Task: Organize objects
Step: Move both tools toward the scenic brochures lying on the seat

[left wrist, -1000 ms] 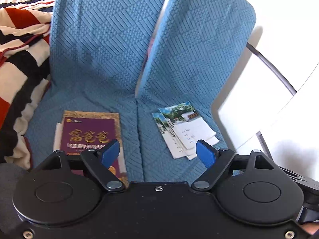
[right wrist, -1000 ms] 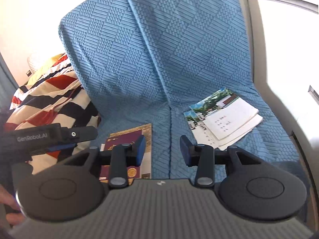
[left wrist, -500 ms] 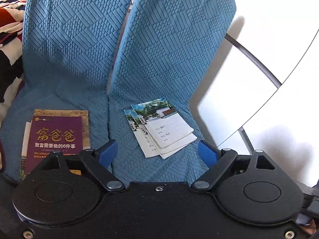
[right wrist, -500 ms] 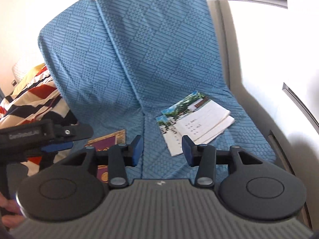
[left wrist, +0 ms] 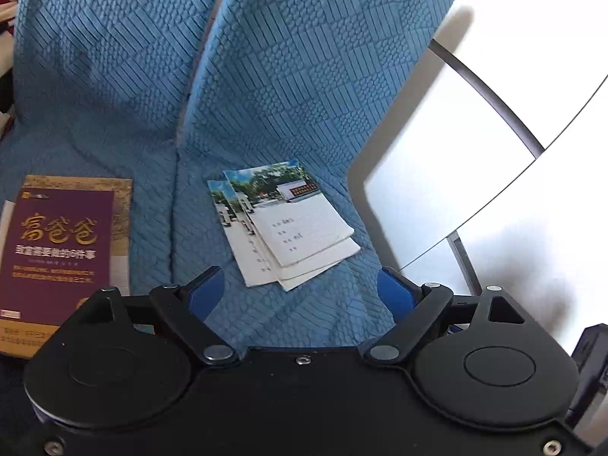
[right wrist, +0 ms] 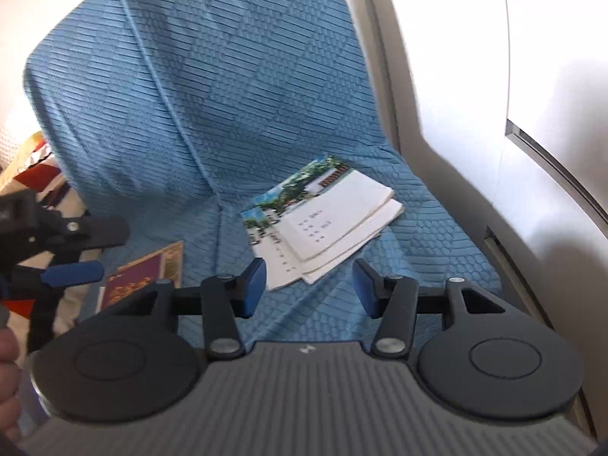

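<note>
Now the left gripper (left wrist: 300,292) is standing spread wide with nothing between its blue pads (left wrist: 205,296), low in the middle of the left wrist view. Just above the gap, the stack of booklets (left wrist: 288,224) is lying fanned on the blue seat cover (left wrist: 323,121), photo covers uppermost and white sheets showing handwriting. To the left of the frame, well apart from the stack, the purple book (left wrist: 57,250) with gold characters is lying flat on the neighbouring cushion, its lower edge hidden behind the gripper body.

Meanwhile the right gripper (right wrist: 308,288) is sitting partly spread, its jaws having just been opening, and nothing is between them; the pads are clear of the paper. In the right wrist view the same stack is lying just above and between the fingertips, near the centre of the frame. The purple book is showing at lower left, partly hidden. At the far left edge the left gripper is reaching in, and a person's hand (right wrist: 7,376) is showing at the lower left.
</note>
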Motion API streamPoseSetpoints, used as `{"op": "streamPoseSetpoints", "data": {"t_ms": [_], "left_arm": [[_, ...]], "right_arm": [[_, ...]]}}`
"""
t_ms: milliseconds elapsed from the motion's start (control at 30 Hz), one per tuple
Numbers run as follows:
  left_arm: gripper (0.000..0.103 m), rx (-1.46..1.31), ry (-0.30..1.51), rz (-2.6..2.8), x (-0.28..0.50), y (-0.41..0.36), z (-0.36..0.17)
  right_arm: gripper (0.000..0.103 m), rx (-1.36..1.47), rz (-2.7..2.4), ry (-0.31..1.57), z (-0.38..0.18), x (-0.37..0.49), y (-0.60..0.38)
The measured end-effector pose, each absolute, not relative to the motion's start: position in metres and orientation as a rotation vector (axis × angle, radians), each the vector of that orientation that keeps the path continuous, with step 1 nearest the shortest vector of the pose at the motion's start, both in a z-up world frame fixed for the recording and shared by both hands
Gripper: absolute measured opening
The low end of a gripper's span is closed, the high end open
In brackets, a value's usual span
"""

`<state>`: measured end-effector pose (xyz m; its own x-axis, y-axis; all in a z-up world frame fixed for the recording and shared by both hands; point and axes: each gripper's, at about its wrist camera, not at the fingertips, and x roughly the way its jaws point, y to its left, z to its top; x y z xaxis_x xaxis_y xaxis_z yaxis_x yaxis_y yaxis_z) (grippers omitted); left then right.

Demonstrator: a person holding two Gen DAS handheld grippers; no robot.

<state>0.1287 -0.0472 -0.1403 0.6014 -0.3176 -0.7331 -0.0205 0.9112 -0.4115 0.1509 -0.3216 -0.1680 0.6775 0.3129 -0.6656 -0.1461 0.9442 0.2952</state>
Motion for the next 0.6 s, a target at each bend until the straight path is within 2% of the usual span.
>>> {"op": "streamPoseSetpoints", "data": {"t_ms": [333,600], "left_arm": [[0.087,-0.412,0.966,-0.19,0.16,-0.077,-0.184],[0.085,-0.545,0.96,-0.173,0.191,-0.074,-0.213]], "right_arm": [[0.053,0.274,0.187,0.787,-0.21,0.194,-0.343],[0.053,0.394,0.202,0.756,-0.234,0.226,-0.345]]}}
